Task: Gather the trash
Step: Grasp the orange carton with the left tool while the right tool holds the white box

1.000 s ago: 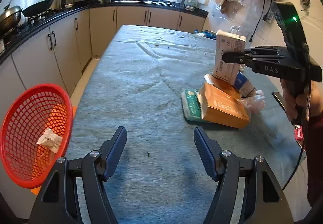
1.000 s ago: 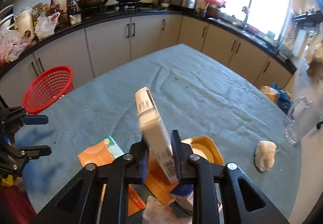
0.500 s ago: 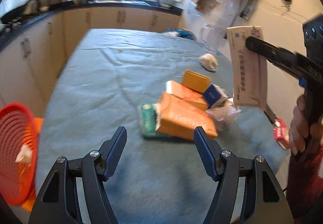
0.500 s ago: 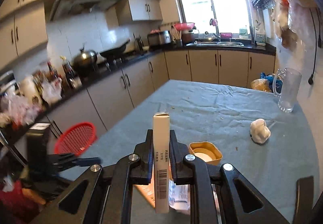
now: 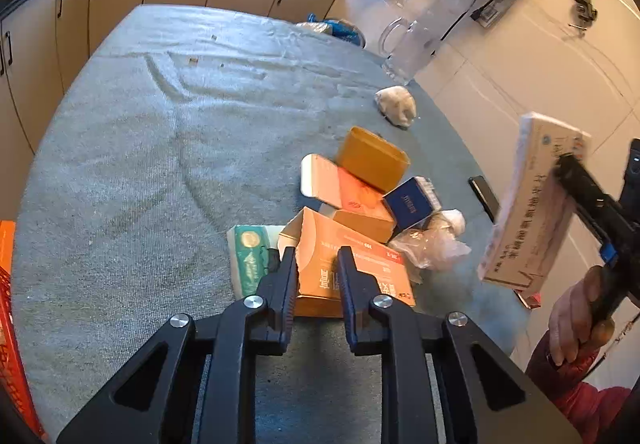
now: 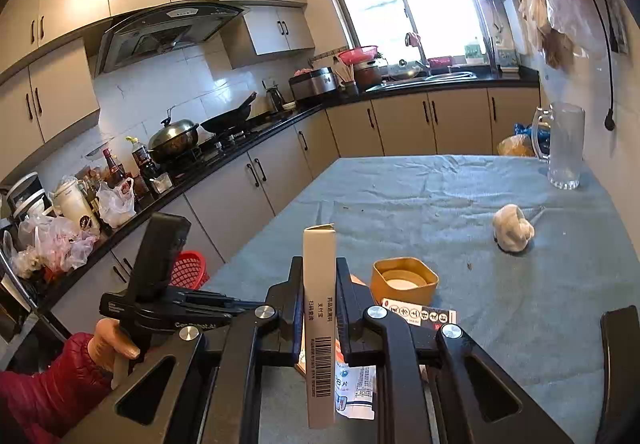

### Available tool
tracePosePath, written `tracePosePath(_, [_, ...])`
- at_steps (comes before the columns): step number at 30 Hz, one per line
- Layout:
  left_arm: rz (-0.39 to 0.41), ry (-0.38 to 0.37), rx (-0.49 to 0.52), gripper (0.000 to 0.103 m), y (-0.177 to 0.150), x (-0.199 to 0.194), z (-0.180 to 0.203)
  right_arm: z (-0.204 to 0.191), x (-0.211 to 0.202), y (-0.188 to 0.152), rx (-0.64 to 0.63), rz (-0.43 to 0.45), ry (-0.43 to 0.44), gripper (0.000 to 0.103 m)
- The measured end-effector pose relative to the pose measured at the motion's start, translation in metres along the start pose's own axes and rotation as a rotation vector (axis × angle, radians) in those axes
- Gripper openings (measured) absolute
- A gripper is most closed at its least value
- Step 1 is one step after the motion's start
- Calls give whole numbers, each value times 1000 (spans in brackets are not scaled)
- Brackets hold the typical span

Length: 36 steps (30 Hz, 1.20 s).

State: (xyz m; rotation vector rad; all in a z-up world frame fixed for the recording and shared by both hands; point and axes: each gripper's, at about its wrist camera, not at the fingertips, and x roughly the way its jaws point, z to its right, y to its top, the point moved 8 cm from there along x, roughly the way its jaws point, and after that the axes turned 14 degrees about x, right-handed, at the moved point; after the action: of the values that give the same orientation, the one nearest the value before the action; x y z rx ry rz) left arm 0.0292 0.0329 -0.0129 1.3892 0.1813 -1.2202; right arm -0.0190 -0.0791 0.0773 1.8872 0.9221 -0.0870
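Observation:
A pile of trash lies on the grey-clothed table [image 5: 160,164]: an orange box [image 5: 360,268], a yellow tub [image 5: 370,158], a blue box [image 5: 408,202], a green packet [image 5: 250,256] and crumpled plastic [image 5: 432,244]. My left gripper [image 5: 318,256] hangs over the orange box's near end. Its jaws are closing to a narrow gap, and the box's top shows between them. My right gripper [image 6: 318,272] is shut on a tall white box [image 6: 319,304] and holds it upright above the pile. The left wrist view has that white box [image 5: 532,204] at the right, off the table.
A red basket [image 6: 188,270] stands off the table's left edge, toward the counter. A white crumpled wad [image 5: 396,106] and a glass pitcher [image 5: 408,44] sit at the far right of the table. A black phone [image 5: 482,192] lies near the right edge. Cabinets run behind.
My left gripper swung right over the pile, and its wide jaws closed to a narrow gap. My right gripper rolled the white box upright and lifted it.

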Motion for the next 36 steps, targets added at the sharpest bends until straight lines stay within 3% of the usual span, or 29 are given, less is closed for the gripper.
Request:
tracePosePath(6, [48, 2, 55, 10, -3, -13, 23, 5, -1, -5, 30, 1, 7, 15])
tracePosePath(15, [153, 142, 121, 6, -2, -50, 37, 1, -6, -7, 36, 21, 5, 15])
tracePosePath(29, [233, 167, 77, 2, -5, -97, 22, -22, 12, -17, 37, 5, 25, 15])
tracePosePath(36, [220, 160, 77, 2, -10, -97, 20, -27, 19, -21, 32, -8, 26, 15])
